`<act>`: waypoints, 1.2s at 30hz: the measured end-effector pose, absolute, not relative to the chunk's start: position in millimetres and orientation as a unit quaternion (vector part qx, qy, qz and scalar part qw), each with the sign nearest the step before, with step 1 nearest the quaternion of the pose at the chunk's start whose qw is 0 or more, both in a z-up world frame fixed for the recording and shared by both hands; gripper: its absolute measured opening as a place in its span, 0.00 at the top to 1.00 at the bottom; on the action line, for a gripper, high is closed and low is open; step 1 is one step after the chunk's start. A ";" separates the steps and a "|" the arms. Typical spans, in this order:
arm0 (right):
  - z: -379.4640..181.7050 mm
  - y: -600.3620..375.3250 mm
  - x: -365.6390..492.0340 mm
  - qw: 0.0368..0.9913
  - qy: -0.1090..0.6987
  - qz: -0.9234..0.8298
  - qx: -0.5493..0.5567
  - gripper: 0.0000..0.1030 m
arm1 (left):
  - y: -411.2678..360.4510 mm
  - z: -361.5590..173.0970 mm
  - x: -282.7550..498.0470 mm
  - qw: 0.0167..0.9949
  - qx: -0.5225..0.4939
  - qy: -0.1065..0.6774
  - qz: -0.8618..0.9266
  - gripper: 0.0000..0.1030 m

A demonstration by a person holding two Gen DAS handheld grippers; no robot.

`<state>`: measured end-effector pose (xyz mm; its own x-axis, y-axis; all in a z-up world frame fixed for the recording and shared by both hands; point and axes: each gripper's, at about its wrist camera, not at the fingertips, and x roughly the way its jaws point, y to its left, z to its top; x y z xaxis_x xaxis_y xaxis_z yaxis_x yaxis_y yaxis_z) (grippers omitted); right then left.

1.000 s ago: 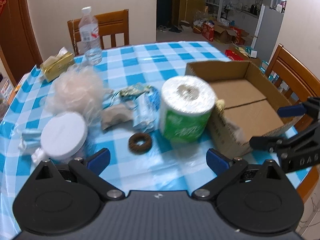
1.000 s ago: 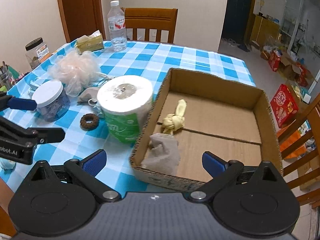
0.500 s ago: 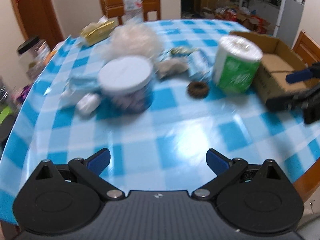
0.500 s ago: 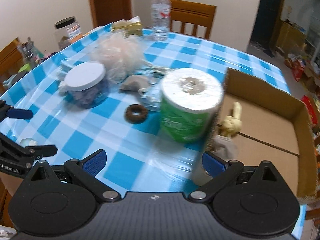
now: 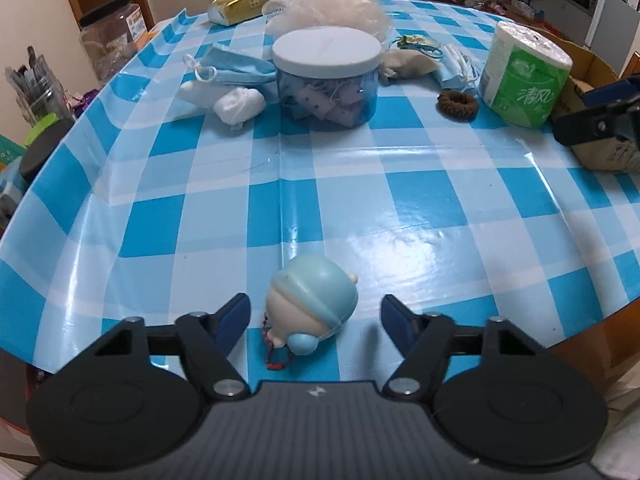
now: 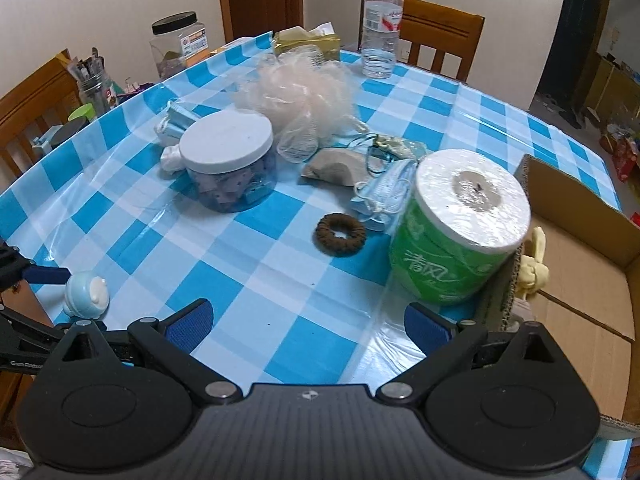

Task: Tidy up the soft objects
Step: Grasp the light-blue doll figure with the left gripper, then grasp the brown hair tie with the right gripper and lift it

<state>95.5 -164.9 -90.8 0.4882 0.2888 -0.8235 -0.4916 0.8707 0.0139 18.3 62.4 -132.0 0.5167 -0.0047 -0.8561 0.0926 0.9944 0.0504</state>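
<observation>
A soft blue and cream toy figure (image 5: 310, 312) lies on the checked tablecloth at the near left edge, between the open fingers of my left gripper (image 5: 316, 318); it also shows in the right wrist view (image 6: 86, 294). My right gripper (image 6: 308, 320) is open and empty over the cloth beside the cardboard box (image 6: 580, 280), which holds a yellow knotted cloth (image 6: 534, 268). A brown hair scrunchie (image 6: 340, 234), blue face masks (image 6: 384, 194), a grey cloth pouch (image 6: 334, 166) and a pink mesh bath puff (image 6: 300, 96) lie mid-table.
A green toilet roll (image 6: 460, 240) stands against the box. A white-lidded jar (image 6: 230, 162) stands mid-table, with a rolled white cloth (image 5: 239, 105) and a mask (image 5: 230, 70) near it. A water bottle (image 6: 382, 26), tissue pack (image 6: 306, 42) and chairs are behind.
My left gripper has swung left and back to the near table edge, and the toy figure now lies between its fingers. My right gripper has drawn left, away from the box.
</observation>
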 end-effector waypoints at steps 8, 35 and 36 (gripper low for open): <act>-94.4 -152.3 93.6 0.854 0.453 0.228 -0.118 0.00 | 69.0 -135.1 21.3 0.872 0.035 0.486 -0.039 0.54; -164.5 -126.3 146.7 0.882 0.433 0.155 -0.101 0.21 | 64.8 -116.1 66.7 0.879 0.032 0.469 -0.084 0.55; -167.5 -125.1 149.5 0.884 0.433 0.147 -0.099 0.21 | 65.5 -116.2 68.0 0.878 0.033 0.470 -0.086 0.55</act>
